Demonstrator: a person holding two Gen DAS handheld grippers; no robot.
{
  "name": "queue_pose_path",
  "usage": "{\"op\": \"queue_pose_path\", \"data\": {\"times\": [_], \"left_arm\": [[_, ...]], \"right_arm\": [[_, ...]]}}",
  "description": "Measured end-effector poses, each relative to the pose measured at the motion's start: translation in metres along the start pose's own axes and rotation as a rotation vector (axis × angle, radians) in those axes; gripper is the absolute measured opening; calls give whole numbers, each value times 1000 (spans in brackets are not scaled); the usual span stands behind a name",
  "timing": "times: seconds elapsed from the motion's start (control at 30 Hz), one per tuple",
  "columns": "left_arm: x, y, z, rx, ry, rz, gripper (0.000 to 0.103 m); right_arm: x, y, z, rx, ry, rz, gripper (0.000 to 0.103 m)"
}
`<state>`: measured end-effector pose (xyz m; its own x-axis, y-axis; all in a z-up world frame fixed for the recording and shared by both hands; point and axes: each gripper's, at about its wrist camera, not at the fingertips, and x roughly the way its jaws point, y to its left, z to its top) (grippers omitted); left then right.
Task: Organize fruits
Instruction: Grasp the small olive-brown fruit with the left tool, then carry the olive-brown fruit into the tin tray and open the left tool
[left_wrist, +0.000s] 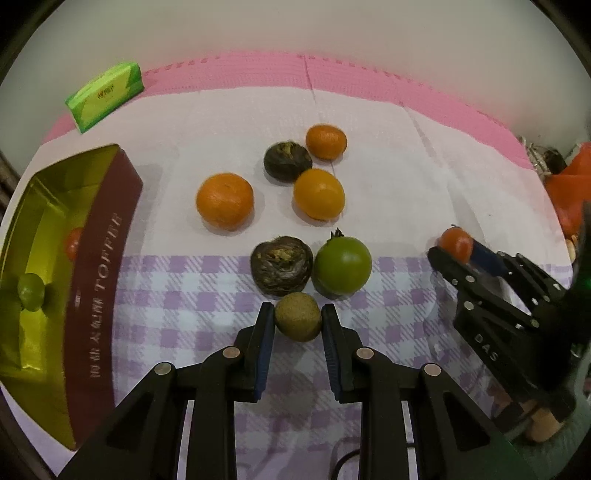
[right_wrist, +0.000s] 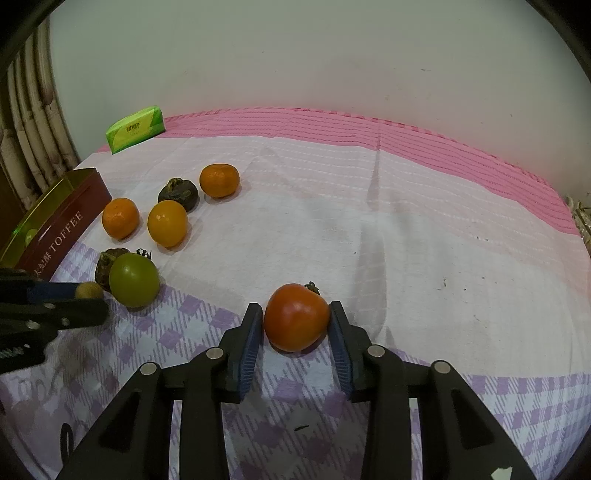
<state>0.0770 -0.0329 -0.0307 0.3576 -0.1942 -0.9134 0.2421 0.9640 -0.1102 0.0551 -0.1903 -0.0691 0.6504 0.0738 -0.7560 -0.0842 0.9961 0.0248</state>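
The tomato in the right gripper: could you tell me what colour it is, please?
Orange-red, with a dark stem; the tomato shows best in the right wrist view.

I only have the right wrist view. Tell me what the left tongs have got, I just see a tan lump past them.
Observer: The left tongs bracket a small brown-green round fruit, both pads against its sides.
Operator: Report what's inside the toffee box, I only see its outer wall and a bit of green.
Observer: In the toffee box sit a small green fruit and a small red one.
Operator: Count the dark fruits, one is hidden behind the green tomato for me.
Observer: Two dark brown ones: one touching the green tomato, another farther back between two oranges.
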Motion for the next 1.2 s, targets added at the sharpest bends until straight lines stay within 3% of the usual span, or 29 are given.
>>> {"op": "queue_pose_path", "data": {"times": [0.13, 0.3, 0.63, 0.8, 1.03, 1.2], "left_arm": [[-25, 14, 1, 19, -50, 27, 27], [-51, 54, 6, -6, -88, 118, 27], [-54, 170, -1, -140, 15, 298, 27], [-42, 204, -13, -200, 68, 328, 27], [-29, 225, -27, -242, 96, 345, 27], [-26, 236, -31, -292, 109, 310, 27]], "right_arm": [[0, 0, -1, 2, 0, 2, 34], [0, 1, 0, 1, 0, 0, 34], [1, 1, 0, 0, 1, -1, 34], [1, 1, -1, -1, 1, -3, 34], [2, 1, -1, -3, 2, 1, 38], [2, 6, -2, -24, 5, -3, 43]]}}
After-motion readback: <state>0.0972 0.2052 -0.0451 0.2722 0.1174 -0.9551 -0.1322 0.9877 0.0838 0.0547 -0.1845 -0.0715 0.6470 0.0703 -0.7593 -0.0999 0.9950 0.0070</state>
